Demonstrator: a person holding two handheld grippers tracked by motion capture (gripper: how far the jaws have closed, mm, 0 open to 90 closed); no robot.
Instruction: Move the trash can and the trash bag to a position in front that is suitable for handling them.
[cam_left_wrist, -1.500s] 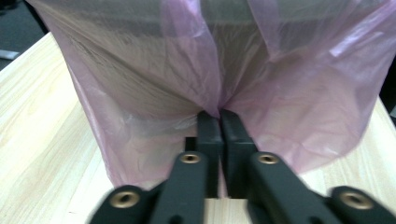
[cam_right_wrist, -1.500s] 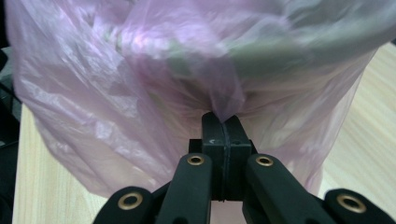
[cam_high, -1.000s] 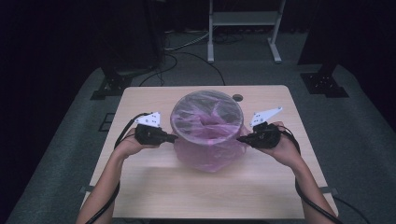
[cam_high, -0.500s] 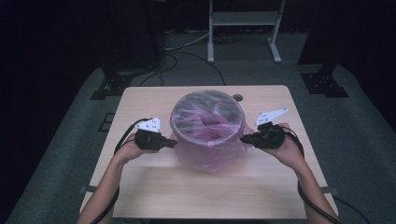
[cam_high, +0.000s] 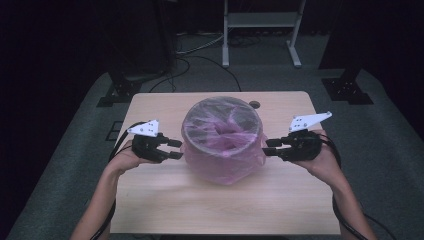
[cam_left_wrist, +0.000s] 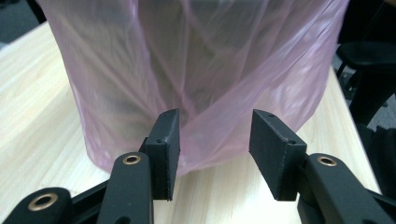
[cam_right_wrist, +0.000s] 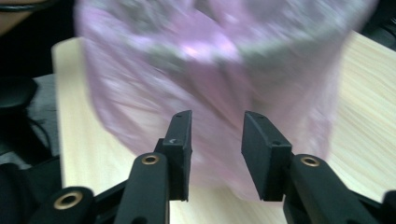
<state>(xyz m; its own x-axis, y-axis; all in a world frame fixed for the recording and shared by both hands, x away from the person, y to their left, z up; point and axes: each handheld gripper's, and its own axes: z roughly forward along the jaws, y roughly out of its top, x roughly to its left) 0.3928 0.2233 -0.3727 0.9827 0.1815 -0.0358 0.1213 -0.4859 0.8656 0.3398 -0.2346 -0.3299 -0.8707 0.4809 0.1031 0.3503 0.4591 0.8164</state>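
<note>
A round bin lined with a thin pink plastic bag (cam_high: 223, 140) stands at the middle of the wooden table (cam_high: 165, 205). The bag is folded over the rim and hangs down the outside. My left gripper (cam_high: 176, 148) sits at the bin's left side, open, jaws apart just short of the pink film (cam_left_wrist: 205, 70). My right gripper (cam_high: 268, 147) sits at the bin's right side, open too, with the blurred bag (cam_right_wrist: 210, 79) right in front of its jaws. Nothing lies between either pair of jaws.
A small dark round grommet (cam_high: 255, 105) is set in the tabletop behind the bin. Beyond the table stand a white metal frame (cam_high: 260, 30) and black stands on grey carpet, with cables on the floor. Bare wood lies in front of the bin.
Both grippers have drawn back a little from the bin's sides and opened, leaving the bag's film free. The bag hangs lower around the bin.
</note>
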